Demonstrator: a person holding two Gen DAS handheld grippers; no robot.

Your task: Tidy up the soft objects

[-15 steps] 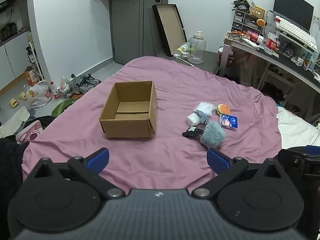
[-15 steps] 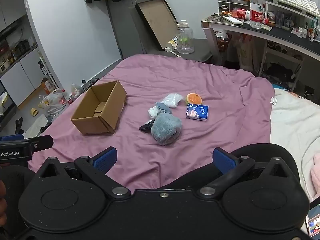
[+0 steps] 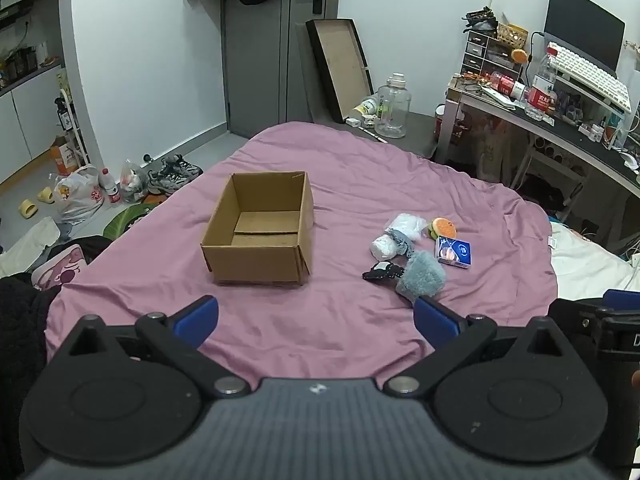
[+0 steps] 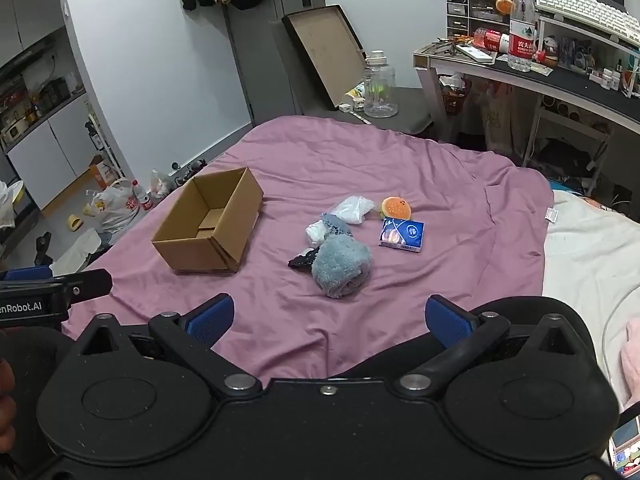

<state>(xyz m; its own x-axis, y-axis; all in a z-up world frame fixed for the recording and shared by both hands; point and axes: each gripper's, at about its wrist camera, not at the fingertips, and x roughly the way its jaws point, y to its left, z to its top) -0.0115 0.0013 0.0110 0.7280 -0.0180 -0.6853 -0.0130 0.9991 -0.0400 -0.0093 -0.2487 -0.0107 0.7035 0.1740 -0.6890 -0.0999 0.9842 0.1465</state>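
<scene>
The soft things lie in a loose cluster on the purple sheet (image 4: 400,152), right of the box (image 4: 208,228). Nearest the right gripper is a blue-grey fluffy bundle (image 4: 340,266), and touching its left edge is a small black item (image 4: 302,260); it is too small to make out what it is. Just behind the bundle sit a white roll (image 4: 318,231) with a blue-grey cloth (image 4: 335,224) draped against it, and a white pouch (image 4: 353,209) beyond those. An orange plush burger (image 4: 396,208) rests just right of the pouch, and a blue tissue pack (image 4: 402,234) lies flat in front of the burger, touching or nearly touching it.

The box is plain cardboard, open at the top, with nothing inside it but its bottom flaps. It stands well apart from the cluster, with bare sheet between.

The right gripper (image 4: 328,318) hangs over the near edge of the bed, its blue pads (image 4: 210,320) spread wide with nothing between them, pointing at the fluffy bundle. The left gripper (image 3: 316,318) is likewise spread and empty, aimed at the stretch of sheet between the box (image 3: 258,228) and the bundle (image 3: 420,276).

Beyond the foot of the bed a clear jug (image 4: 380,84) stands on a low grey table, a flat tray (image 4: 324,52) leans on the wall beside the door, and a cluttered desk (image 4: 560,76) runs along the right.
</scene>
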